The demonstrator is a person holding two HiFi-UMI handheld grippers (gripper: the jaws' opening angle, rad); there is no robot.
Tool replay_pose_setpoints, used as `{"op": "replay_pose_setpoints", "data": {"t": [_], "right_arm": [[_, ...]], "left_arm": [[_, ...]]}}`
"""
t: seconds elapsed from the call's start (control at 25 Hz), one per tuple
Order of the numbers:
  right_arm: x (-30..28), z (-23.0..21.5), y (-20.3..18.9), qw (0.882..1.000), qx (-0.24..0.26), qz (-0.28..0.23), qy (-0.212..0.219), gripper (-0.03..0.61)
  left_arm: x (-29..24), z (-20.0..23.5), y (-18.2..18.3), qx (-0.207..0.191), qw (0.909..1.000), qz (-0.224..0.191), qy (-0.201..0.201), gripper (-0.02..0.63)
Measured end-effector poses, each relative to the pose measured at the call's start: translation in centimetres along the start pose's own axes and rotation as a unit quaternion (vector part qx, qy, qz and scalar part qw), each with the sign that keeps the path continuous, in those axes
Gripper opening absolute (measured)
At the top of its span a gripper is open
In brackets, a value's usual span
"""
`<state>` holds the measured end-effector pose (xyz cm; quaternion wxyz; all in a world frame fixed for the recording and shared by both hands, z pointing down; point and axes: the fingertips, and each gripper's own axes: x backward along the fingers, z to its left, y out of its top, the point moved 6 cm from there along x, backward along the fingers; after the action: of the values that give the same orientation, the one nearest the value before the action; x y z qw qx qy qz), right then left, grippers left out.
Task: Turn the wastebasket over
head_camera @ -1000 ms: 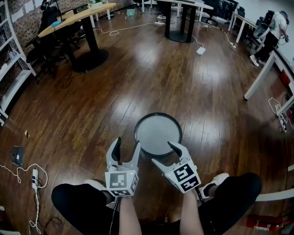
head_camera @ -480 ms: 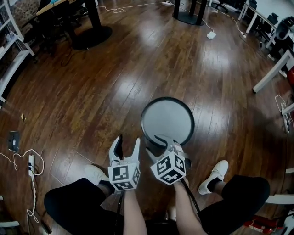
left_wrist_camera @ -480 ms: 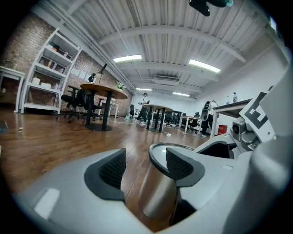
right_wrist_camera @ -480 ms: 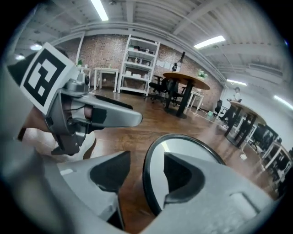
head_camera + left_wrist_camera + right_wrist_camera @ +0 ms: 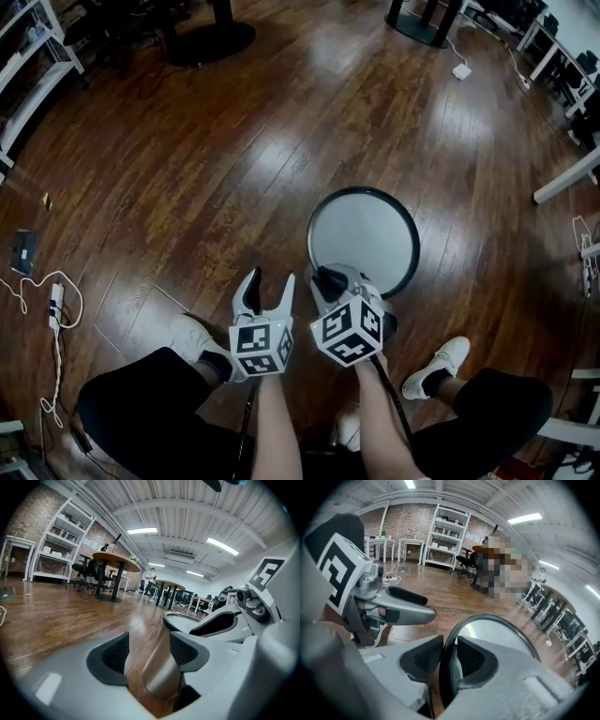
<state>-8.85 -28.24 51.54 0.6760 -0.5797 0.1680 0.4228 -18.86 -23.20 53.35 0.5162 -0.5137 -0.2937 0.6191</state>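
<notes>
Right tongs [image 5: 449, 657], jaws just closing, on the wastebasket [image 5: 497, 632] rim

Dark plank floor [image 5: 234, 141], glossy, bright light patches. White shelving [image 5: 28, 75] along upper left edge. Power strip [image 5: 53, 300] with looping white cable on floor at far left; small dark flat object [image 5: 21, 251] near it. Black round table base [image 5: 208, 39] at top. White plug block [image 5: 461, 71] top right. White table leg [image 5: 562, 180] at right edge. Across room: wood-topped table [image 5: 117, 560] on black legs, ceiling strip lights [image 5: 143, 530], brick wall [image 5: 408, 520].
</notes>
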Motion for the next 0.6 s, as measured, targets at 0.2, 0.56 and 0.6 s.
{"op": "replay_pose_setpoints", "data": {"t": [0.2,0.56,0.6], "right_arm": [[0.3,0.1,0.1,1.0,-0.012,-0.017,-0.005,0.066],[3.1,-3.6,-0.4,0.992,-0.094,-0.08,-0.021,0.061],[3.7,-4.2,-0.6,0.989,-0.11,-0.095,-0.021,0.06]], "left_arm": [[-0.5,-0.8,-0.5,0.001,0.9999,0.017,-0.001,0.291],[-0.3,-0.5,0.3,-0.006,0.9998,0.018,0.006,0.279],[-0.3,-0.6,0.4,-0.008,0.9998,0.016,0.006,0.279]]}}
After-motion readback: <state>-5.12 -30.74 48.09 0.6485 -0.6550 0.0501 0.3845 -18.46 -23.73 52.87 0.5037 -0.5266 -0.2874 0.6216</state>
